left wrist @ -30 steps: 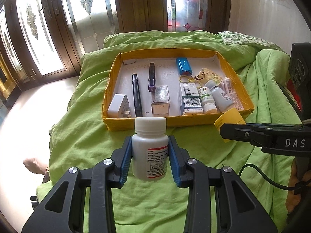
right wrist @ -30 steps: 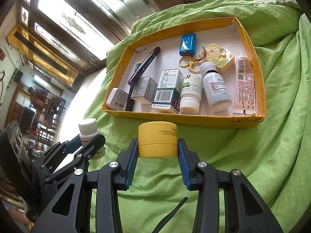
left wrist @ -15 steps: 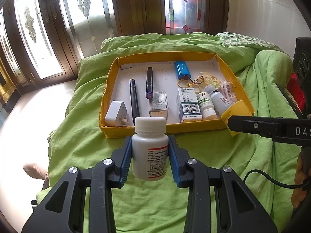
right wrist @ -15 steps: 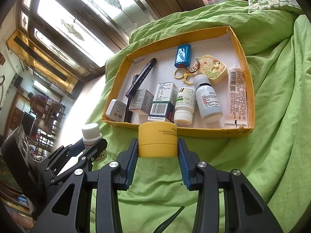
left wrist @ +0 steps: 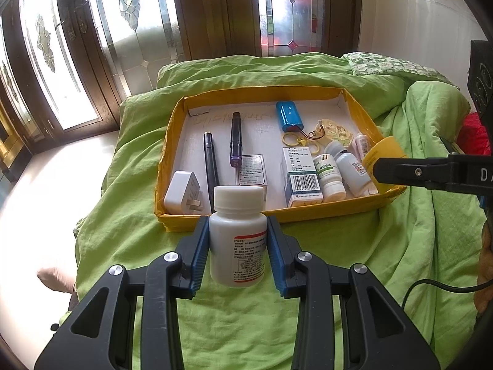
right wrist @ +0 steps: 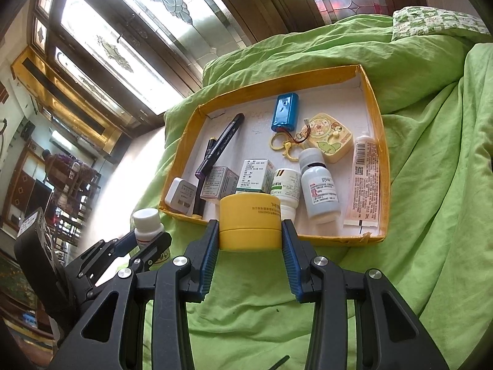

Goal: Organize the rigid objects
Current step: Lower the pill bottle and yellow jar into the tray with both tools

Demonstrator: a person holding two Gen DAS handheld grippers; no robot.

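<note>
Left wrist view: label text on the white pill bottle (left wrist: 238, 234) is too small to be read, and its base is hidden behind the blue pads of the left gripper (left wrist: 238, 246), whose jaws are pinched on the bottle's sides, upright, above the green bedsheet (left wrist: 129, 215) just short of the near wall of the yellow tray (left wrist: 168, 154). The right gripper (left wrist: 431, 172) is cut off at the right edge; only one dark finger is seen side-on, covering part of the yellow jar (left wrist: 382, 154) at the tray's near right corner, so jaw contact cannot be judged here. Part of the grey box (left wrist: 251, 169) is blocked by the bottle cap. In the tray are seen a white charger plug (left wrist: 183, 192), a black pen (left wrist: 211, 162), a purple-tipped marker (left wrist: 235, 143), a blue battery pack (left wrist: 286, 115), a barcode box (left wrist: 300, 174) and two small bottles (left wrist: 339, 169). Right wrist view: the right gripper (right wrist: 250, 240) has its jaws pinched on the yellow jar (right wrist: 249, 219), held over the tray's near wall (right wrist: 339, 239); the near ends of the boxes and of the green-label bottle (right wrist: 286, 185) are hidden behind the jar. The left gripper (right wrist: 144, 246) is seen low left, partly cut off, with the white pill bottle (right wrist: 147, 225) between its fingers. Also in the tray lie a white tube (right wrist: 363, 178) along the right wall, a yellow cartoon case (right wrist: 328, 135) and a yellow clip (right wrist: 282, 148). The room beyond the window frames (right wrist: 138, 46) is blurred.
</note>
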